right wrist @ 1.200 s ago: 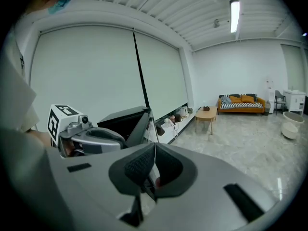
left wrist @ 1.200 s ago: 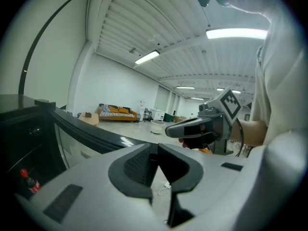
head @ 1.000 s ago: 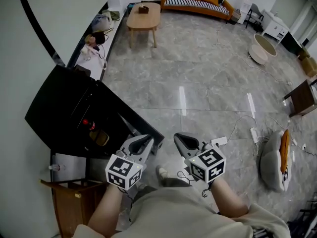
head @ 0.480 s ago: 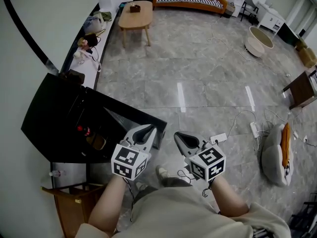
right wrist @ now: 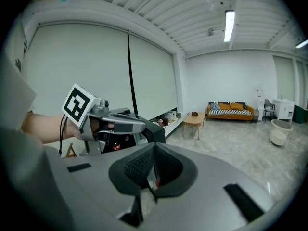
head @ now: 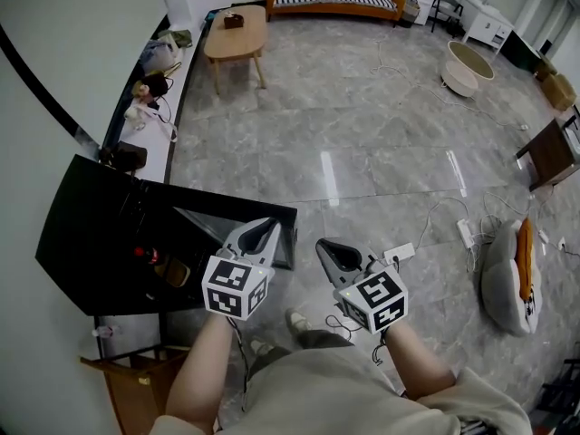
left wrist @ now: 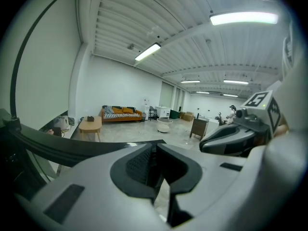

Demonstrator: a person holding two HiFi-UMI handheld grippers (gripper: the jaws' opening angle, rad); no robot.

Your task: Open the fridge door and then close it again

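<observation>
While the fridge door (head: 199, 225) stands open on the black fridge (head: 91, 243), opening is done; closing remains.
Left gripper (head: 265, 227) by the door's edge, jaws just drawn nearly together, nothing between; right gripper (head: 326, 247) fully closed, empty.

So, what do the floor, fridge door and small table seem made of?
Floor: probably polished stone or stone-look tile; grey veins, joint lines, light reflections. Fridge door: black and smooth, perhaps glass or coated metal; unclear. Small table: likely light wood, matt, judging by colour.
</observation>
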